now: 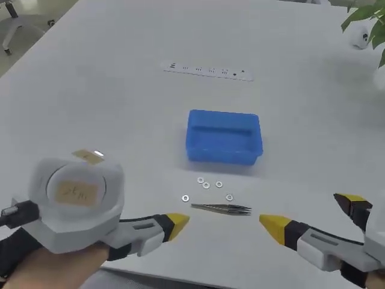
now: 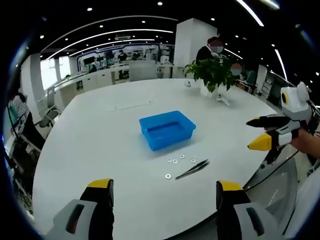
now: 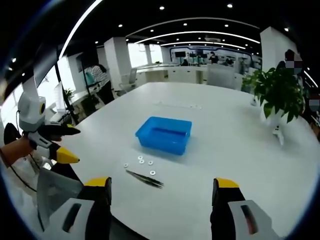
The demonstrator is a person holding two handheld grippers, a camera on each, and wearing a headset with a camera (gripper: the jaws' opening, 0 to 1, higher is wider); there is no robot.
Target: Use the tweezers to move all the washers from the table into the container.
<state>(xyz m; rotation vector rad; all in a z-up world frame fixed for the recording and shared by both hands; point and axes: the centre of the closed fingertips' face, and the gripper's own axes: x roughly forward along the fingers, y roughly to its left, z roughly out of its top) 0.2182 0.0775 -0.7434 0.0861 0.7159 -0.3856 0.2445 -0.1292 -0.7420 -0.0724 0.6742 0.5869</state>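
A blue container point(image 1: 224, 137) stands open in the middle of the white table point(image 1: 108, 102). Just in front of it lie several small metal washers point(image 1: 206, 185), loosely spread. Thin metal tweezers point(image 1: 221, 208) lie flat on the near side of the washers, untouched. My left gripper point(image 2: 165, 185) hovers open at the near left, its yellow tip pointing toward the tweezers. At the near right my right gripper point(image 1: 311, 214) is open too, a short way from the tweezers' tip. The right gripper view has the container point(image 3: 164, 134), washers point(image 3: 141, 160) and tweezers point(image 3: 145, 179) ahead of its jaws.
A flush socket strip point(image 1: 207, 70) sits in the table beyond the container. A potted plant point(image 1: 367, 18) stands at the far right corner. The table's near edge runs just under both grippers. People stand in the background of the room.
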